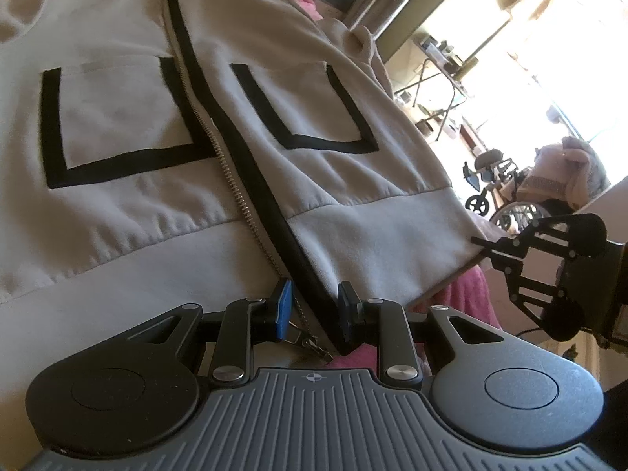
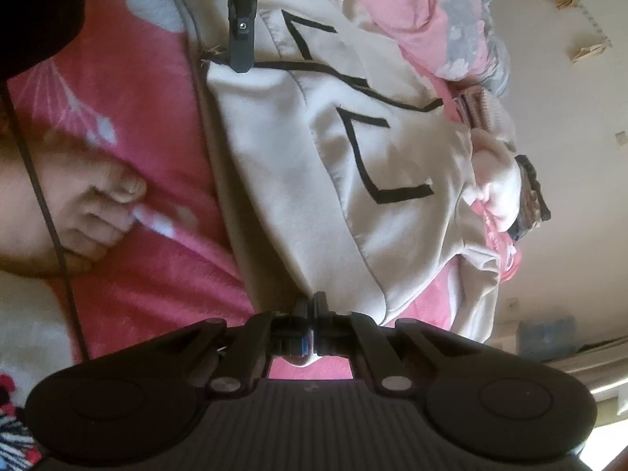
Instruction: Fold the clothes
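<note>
A cream zip jacket (image 1: 165, 180) with black zipper band and two black-trimmed pockets lies flat on a pink blanket (image 1: 467, 294). My left gripper (image 1: 314, 306) is open at the bottom hem, its blue-padded fingers on either side of the black zipper band (image 1: 274, 212). My right gripper (image 1: 477, 241) shows at the right, its tips at the hem's corner. In the right wrist view my right gripper (image 2: 313, 314) is shut on the jacket's hem corner (image 2: 341, 274), and the left gripper (image 2: 240, 64) sits at the hem's far end.
A bare foot (image 2: 94, 212) rests on the pink blanket (image 2: 157, 117) left of the jacket. Pink and grey bedding (image 2: 451, 27) is piled beyond it. A wheelchair (image 1: 506, 196) and folding table (image 1: 431, 90) stand in the bright room at the right.
</note>
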The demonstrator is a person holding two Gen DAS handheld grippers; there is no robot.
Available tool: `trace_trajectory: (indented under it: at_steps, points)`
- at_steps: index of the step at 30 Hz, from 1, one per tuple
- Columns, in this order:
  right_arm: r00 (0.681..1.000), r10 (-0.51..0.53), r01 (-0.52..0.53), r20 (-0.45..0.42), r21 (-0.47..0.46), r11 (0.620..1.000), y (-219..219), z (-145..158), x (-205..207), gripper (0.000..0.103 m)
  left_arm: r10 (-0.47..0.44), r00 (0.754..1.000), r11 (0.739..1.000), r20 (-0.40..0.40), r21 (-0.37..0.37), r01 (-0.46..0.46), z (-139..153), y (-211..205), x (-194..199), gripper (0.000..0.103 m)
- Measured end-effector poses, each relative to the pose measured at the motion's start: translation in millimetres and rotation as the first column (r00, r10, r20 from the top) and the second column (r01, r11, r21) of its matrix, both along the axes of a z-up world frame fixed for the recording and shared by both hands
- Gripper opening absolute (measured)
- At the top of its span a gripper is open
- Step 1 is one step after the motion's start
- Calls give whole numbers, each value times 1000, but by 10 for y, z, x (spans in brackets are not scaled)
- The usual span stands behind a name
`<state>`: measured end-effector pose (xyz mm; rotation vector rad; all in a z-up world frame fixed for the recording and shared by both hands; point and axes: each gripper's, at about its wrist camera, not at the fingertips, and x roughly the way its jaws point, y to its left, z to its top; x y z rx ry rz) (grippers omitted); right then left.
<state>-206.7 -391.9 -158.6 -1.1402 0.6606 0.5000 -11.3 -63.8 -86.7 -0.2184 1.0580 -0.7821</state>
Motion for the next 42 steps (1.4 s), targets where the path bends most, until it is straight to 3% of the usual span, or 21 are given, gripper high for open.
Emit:
trace_trajectory:
  at_steps: [5,9,11,14,17,23,27,30,32,34,36,38,42]
  points:
    - [999,-22,22,-24,20,1000,-13,-37,30,1,-1,1000,1000,-2,1,1,-1,21,25,24]
    - [992,-97,103,-76,86,991,-33,-57,107,2,-2,1000,1000,-3,1,2,20,38,32,24]
    - [978,-165,186,-131,167,968,-114,39,170,5,-3,1000,1000,-3,0,3,31,47,36,24]
    - [942,-249,308,-224,292,905,-275,230,239,16,-3,1000,1000,-5,-4,3,58,66,40,24]
    - [903,-297,412,-310,432,802,-523,488,282,18,-14,1000,999,25,-31,15,175,108,43,24]
    - [807,-416,587,-418,644,491,-890,829,788,18,-65,993,996,101,-54,71,376,-13,178,24]
    - [728,-451,662,-516,700,268,-942,894,1277,18,-129,980,991,153,-4,131,375,-316,375,24]
    - [686,-428,696,-588,702,151,-890,830,1646,18,-106,983,994,151,44,101,249,-417,524,24]
    - [673,-430,703,-602,701,120,-849,739,1823,18,-68,992,996,109,67,61,109,-420,615,24]
    - [655,-461,713,-599,692,113,-828,567,1956,18,-33,997,999,73,36,30,-23,-346,634,24]
    - [620,-508,740,-598,661,126,-830,313,2043,18,-17,998,1000,61,-6,18,-84,-276,640,24]
    - [566,-560,790,-606,592,158,-850,43,2104,16,-17,999,999,50,-29,19,-100,-240,661,24]
    - [546,-574,799,-610,586,136,-899,61,2084,16,-29,999,998,44,-55,32,-54,-190,698,25]
